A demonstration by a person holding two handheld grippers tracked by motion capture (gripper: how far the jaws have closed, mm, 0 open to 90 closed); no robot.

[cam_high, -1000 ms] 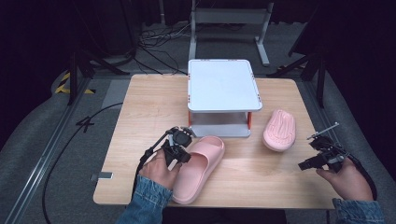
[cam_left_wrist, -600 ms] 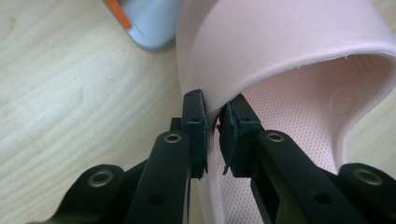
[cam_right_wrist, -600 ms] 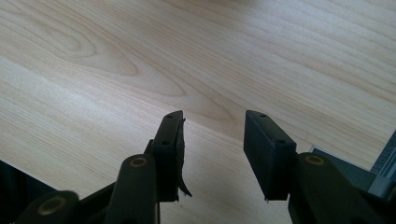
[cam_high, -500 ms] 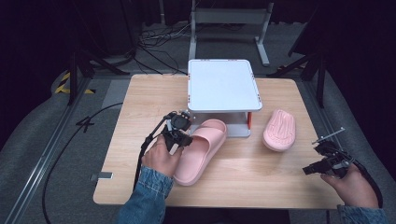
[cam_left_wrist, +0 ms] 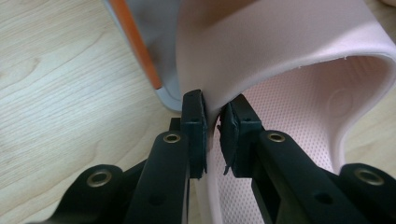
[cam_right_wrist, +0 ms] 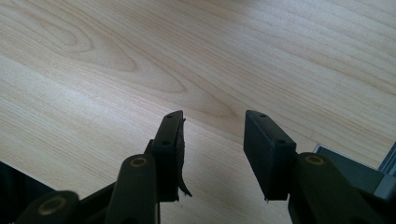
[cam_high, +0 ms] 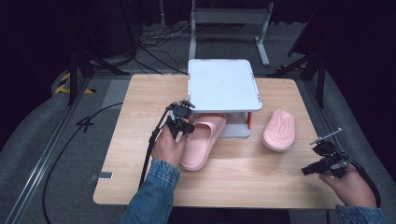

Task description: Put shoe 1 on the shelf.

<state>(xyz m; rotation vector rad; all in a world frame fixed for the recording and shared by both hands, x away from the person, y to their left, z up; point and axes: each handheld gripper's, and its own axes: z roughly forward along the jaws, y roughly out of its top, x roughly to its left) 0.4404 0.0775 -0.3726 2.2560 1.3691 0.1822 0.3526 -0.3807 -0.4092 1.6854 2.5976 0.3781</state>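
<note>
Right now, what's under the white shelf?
The toe of the pink slipper held by the left gripper sits under the white shelf, beside an orange leg. Anything further back is hidden by the shelf top.

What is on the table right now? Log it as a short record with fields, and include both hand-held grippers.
surface: wooden table
shelf: white two-level rack at the table's far middle
held item: pink slipper, toe pushed under the rack's top level
left hand-held gripper: shut on the slipper's strap edge
second slipper: sole up, right of the rack, untouched
right hand-held gripper: open, nothing between its jaws, over bare wood
</note>
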